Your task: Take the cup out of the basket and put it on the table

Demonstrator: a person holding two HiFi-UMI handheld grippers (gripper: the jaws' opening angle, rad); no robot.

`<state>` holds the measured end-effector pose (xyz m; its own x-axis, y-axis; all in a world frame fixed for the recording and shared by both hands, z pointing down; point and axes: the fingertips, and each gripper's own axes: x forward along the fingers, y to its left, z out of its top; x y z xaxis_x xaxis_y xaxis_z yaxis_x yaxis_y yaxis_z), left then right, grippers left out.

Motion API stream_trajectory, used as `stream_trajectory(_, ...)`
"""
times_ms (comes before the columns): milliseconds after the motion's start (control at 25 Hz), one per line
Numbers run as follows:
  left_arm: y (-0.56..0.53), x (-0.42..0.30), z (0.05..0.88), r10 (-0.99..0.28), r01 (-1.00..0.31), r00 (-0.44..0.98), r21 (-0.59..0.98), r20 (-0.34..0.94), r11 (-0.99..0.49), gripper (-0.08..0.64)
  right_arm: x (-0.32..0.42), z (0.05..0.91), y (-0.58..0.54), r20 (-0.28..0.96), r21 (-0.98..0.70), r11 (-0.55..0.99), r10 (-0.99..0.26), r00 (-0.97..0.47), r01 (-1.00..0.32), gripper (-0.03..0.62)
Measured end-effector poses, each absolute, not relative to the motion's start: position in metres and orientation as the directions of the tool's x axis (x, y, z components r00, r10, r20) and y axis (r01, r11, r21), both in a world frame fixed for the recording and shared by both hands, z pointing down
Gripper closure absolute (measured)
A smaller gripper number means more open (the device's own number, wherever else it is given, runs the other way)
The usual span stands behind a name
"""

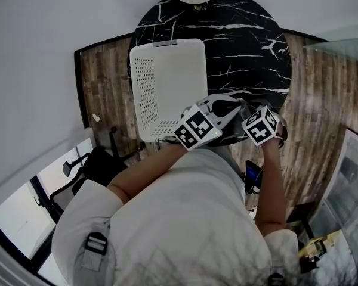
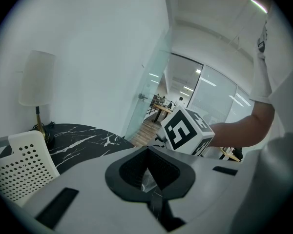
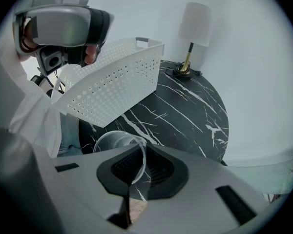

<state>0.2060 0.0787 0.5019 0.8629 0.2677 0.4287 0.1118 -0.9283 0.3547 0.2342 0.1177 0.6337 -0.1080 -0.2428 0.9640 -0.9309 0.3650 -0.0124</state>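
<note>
At the near edge of the table (image 1: 244,40), one clear cup (image 3: 118,145) pinched by its rim in the right gripper (image 3: 136,172), left gripper (image 2: 149,178) drawn almost closed beside it, one white basket (image 1: 167,88) set over the left edge, one lamp (image 3: 193,33) stood at the far edge.

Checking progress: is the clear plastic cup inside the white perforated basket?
No, the clear plastic cup is pinched in the right gripper, outside the white perforated basket.
</note>
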Motion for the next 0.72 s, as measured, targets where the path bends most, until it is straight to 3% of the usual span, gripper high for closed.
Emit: stream_trajectory(720,0.073,0.204,0.506,0.259,0.096,0.862,0.362,0.435,-0.927,0.554,0.235,0.648,0.116,0.970,-0.023,0.374,-0.215,-0.111,-0.927,0.566)
